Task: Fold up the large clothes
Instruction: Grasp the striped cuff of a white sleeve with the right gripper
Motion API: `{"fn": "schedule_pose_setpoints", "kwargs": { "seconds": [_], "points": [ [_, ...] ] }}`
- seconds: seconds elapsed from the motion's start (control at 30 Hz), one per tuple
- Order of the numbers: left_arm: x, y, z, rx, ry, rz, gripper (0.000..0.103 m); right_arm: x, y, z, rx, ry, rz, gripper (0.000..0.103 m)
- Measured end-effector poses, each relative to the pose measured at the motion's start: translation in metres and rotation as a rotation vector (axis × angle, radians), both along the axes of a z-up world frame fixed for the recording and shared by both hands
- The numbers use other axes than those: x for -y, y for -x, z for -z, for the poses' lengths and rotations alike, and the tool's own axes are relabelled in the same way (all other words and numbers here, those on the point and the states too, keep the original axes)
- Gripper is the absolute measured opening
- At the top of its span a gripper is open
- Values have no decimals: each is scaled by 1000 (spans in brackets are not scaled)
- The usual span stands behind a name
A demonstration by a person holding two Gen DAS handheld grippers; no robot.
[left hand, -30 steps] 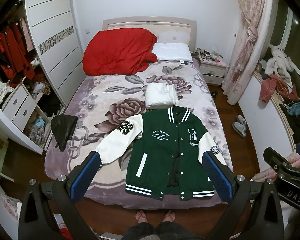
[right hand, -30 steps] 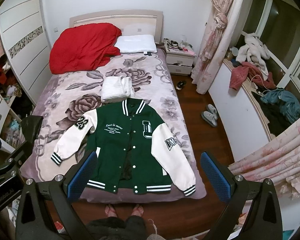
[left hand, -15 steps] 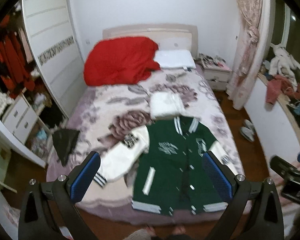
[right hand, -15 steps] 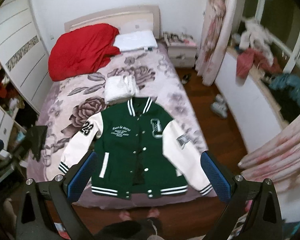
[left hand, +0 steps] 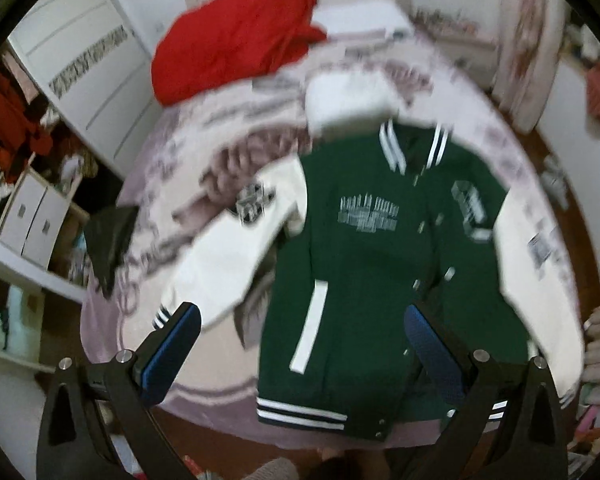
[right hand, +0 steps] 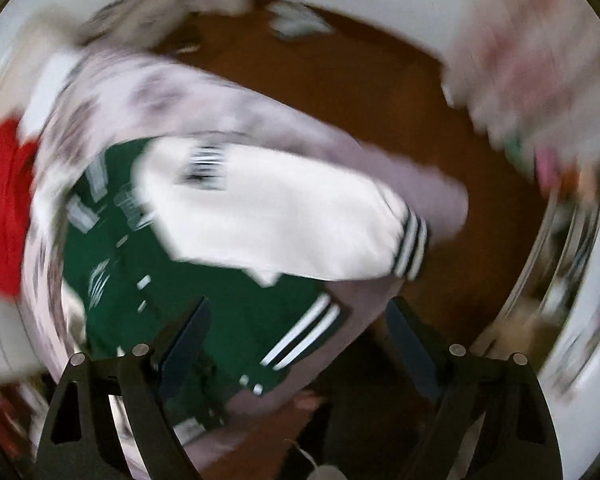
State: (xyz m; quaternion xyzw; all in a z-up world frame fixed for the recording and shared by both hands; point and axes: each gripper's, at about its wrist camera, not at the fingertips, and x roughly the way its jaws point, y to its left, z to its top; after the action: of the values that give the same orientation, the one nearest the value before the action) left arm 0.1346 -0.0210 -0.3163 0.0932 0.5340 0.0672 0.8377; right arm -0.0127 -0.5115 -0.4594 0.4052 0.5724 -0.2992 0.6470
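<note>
Both grippers, left (left hand: 300, 356) and right (right hand: 298, 340), jaws spread, empty, above varsity jacket (left hand: 380, 264) on bed (left hand: 220, 376). Risk: heavy blur; a hurried pinch could miss the white sleeve (right hand: 276, 216).

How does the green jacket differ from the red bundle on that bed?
The green jacket lies spread flat near the foot of the bed, sleeves out; the red bundle sits heaped at the head. The jacket has white sleeves and striped trim; the bundle is plain red. Both rest on the floral bedspread.
</note>
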Motion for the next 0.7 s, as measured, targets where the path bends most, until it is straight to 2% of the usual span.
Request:
{"fn": "schedule_pose_setpoints", "kwargs": {
  "seconds": [0.07,0.1,0.2,0.27,0.37,0.4,0.43,0.47,0.53,0.67,0.7],
  "points": [
    [9,2,43,-51,-26,-15,103,32,38,71,-30,-126,148,91],
    [16,3,60,-80,-44,-20,103,41,52,94,-11,-172,196,91],
    [32,0,109,-164,-74,-34,103,53,89,176,99,-346,350,91],
    [48,-3,139,-201,-100,-25,103,51,103,208,183,-415,438,91],
    [75,-11,163,-228,-123,4,103,49,113,228,356,-426,576,89],
    [83,-15,167,-227,-124,14,103,48,113,228,405,-400,611,79],
    [91,-19,169,-224,-124,23,103,48,111,227,413,-361,634,60],
    [103,-22,170,-213,-122,43,103,48,109,227,403,-339,641,53],
    [120,-30,170,-198,-126,74,103,47,104,226,388,-310,660,23],
    [155,-46,171,-173,-97,135,103,63,94,209,400,-240,636,15],
    [163,-51,172,-171,-86,147,103,77,87,193,409,-213,622,14]
  ]
}}
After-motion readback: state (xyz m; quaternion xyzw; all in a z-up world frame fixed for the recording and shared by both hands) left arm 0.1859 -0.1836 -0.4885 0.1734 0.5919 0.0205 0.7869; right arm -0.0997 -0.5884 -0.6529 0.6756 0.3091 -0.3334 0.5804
